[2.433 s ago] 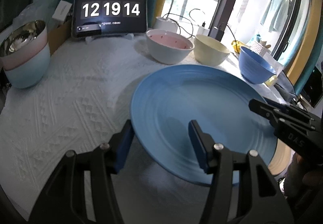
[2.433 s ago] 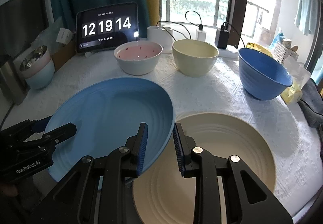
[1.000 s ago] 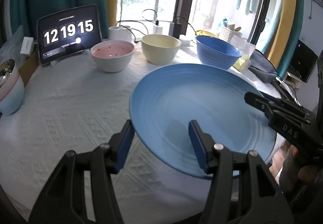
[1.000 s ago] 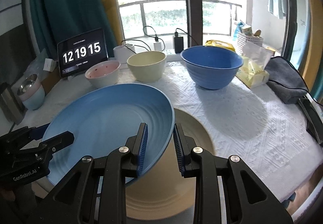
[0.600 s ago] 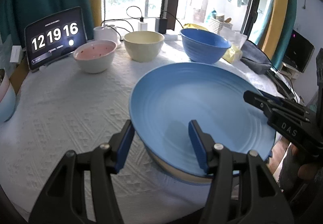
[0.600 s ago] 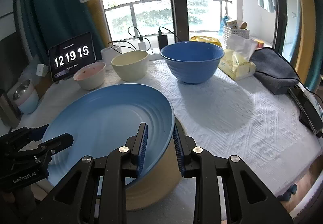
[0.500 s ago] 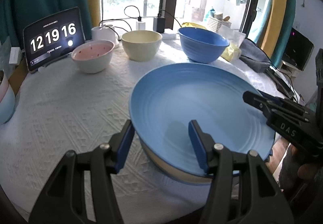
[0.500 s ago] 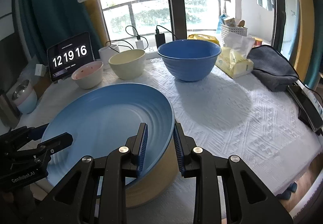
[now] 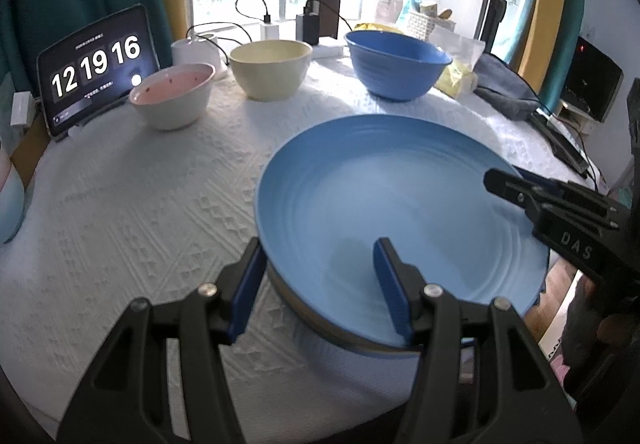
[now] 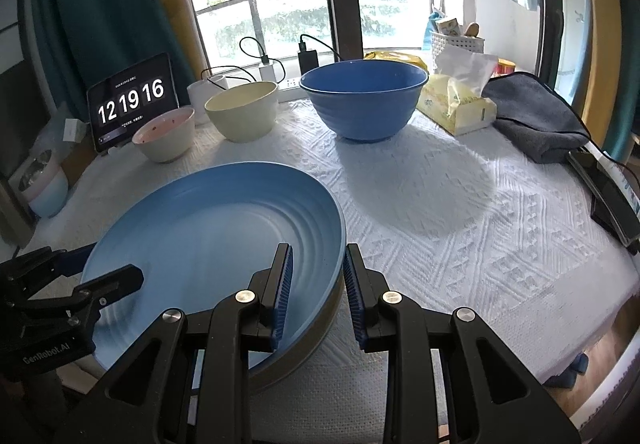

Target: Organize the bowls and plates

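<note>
A large blue plate (image 9: 380, 195) (image 10: 208, 228) is held at two opposite edges. My left gripper (image 9: 318, 256) (image 10: 110, 268) is shut on its left rim, one finger under the plate and one on top. My right gripper (image 10: 318, 256) (image 9: 504, 179) is shut on the right rim, one pad inside and one outside. Directly under the blue plate lies a beige plate (image 9: 320, 324) (image 10: 316, 340); only a strip of its rim shows. I cannot tell whether the two plates touch. At the back stand a pink bowl (image 9: 172, 95), a cream bowl (image 9: 272, 67) and a big blue bowl (image 9: 396, 63).
A white textured cloth (image 10: 460, 244) covers the table. A tablet clock (image 9: 96, 63) stands at the back left, with stacked bowls (image 10: 44, 179) at the left edge. A tissue pack (image 10: 460, 103), a grey towel (image 10: 536, 111) and a dark device (image 10: 600, 195) lie at the right.
Both grippers carried the blue plate sideways and down over the beige plate, which is now almost covered. The bowls at the back have not moved on the table.
</note>
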